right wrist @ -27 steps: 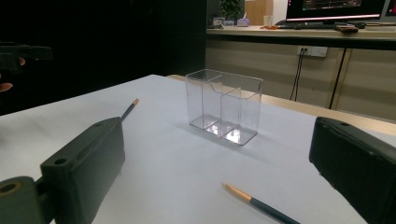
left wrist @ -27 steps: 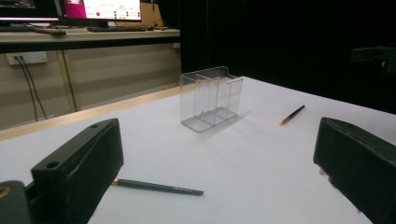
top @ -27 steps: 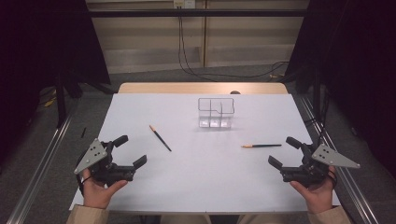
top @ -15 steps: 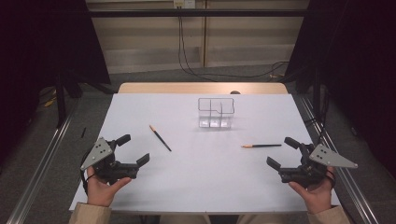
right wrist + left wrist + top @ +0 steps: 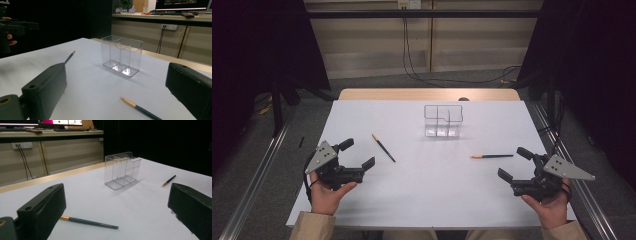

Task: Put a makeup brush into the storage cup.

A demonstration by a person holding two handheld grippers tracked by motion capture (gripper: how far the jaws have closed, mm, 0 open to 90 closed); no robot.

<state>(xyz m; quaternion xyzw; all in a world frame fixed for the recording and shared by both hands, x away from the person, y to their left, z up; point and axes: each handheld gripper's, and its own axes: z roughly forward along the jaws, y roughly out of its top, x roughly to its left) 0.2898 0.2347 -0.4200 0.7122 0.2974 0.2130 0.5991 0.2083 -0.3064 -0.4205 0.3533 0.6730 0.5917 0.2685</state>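
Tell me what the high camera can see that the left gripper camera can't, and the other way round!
From the high view alone: the person's two hands, the left hand and the right hand, each holding a whole gripper, the left gripper and the right gripper, both open, plus the floor and rails beside the table.
From the left gripper view alone: a desk with lit monitors behind the table, and a wall socket.
Both share: the clear plastic organizer, two dark pencils and, and the white table.
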